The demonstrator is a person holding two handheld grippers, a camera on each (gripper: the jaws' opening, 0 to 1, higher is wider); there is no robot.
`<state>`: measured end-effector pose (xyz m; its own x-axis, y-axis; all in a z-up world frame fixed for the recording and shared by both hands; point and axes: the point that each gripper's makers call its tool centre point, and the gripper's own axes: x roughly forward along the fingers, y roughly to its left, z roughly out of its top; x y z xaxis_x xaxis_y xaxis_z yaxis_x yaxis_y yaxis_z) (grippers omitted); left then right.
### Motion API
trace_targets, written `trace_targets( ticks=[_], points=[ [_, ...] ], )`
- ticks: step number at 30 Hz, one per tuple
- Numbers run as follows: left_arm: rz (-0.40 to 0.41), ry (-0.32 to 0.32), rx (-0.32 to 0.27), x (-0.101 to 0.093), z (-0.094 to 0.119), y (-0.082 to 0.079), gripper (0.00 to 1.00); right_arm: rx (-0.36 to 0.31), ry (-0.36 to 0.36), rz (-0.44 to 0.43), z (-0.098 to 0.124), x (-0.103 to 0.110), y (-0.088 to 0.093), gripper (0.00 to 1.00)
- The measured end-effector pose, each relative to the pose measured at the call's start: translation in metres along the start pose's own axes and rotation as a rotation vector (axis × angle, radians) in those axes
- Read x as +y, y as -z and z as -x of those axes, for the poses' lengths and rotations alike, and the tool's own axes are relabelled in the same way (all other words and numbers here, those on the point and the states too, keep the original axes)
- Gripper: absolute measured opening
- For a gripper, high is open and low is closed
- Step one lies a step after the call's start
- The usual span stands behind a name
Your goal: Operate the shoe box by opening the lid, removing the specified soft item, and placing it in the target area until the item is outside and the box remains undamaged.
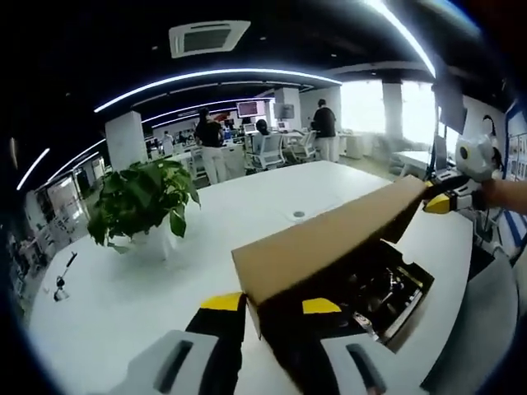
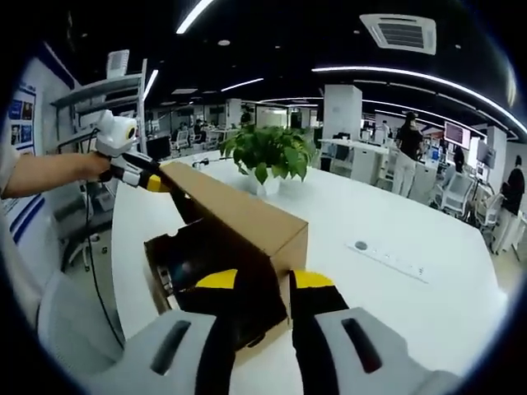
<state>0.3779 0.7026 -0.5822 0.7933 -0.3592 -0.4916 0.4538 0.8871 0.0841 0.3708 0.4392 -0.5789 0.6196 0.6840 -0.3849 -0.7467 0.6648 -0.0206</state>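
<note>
White tabletop (image 1: 123,304) stretches under everything we see. In the left gripper view, a leafy green plant in a white pot (image 1: 142,202) stands on the left part of the table, apart from the box. To its right sits the brown cardboard shoe box (image 1: 375,284), its flat brown lid (image 1: 329,239) raised on edge. Our left gripper (image 1: 272,306), with yellow-tipped black jaws, pinches the near corner of that lid: one jaw lies outside the cardboard, the other inside. Dark contents fill the box's open interior; we cannot tell what they are. At the far right, our right gripper (image 1: 439,197) pinches the lid's opposite end.

In the right gripper view, the left gripper (image 2: 156,183) grips the lid (image 2: 239,206) at far left, a bare forearm behind it. The box (image 2: 198,263) sits centre, the right gripper (image 2: 265,281) clamped on the lid's near corner, the plant (image 2: 268,152) beyond. People stand among distant desks.
</note>
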Motion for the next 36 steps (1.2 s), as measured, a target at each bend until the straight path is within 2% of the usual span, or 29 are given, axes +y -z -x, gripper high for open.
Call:
trace_targets(
  ticks=[7, 12, 17, 29, 33, 36],
  points=[
    [-0.013, -0.028, 0.0, 0.01, -0.007, -0.006, 0.14, -0.015, 0.013, 0.003, -0.005, -0.01, -0.005, 0.18],
    [-0.02, -0.033, 0.004, 0.014, -0.009, -0.008, 0.12, -0.044, 0.013, 0.009, -0.005, -0.014, 0.0, 0.17],
    [-0.013, -0.032, -0.001, 0.017, -0.01, -0.008, 0.1, -0.016, 0.049, 0.046, -0.009, -0.019, 0.018, 0.18],
    [-0.016, -0.031, -0.007, 0.021, -0.018, -0.015, 0.1, 0.061, 0.086, 0.025, -0.019, -0.029, 0.053, 0.14],
    [-0.017, -0.029, -0.008, 0.022, -0.021, -0.017, 0.1, 0.1, 0.074, 0.092, -0.026, -0.029, 0.065, 0.13],
    [-0.019, -0.031, -0.008, 0.023, -0.023, -0.018, 0.1, 0.096, 0.087, 0.14, -0.029, -0.032, 0.067, 0.11]
  ],
)
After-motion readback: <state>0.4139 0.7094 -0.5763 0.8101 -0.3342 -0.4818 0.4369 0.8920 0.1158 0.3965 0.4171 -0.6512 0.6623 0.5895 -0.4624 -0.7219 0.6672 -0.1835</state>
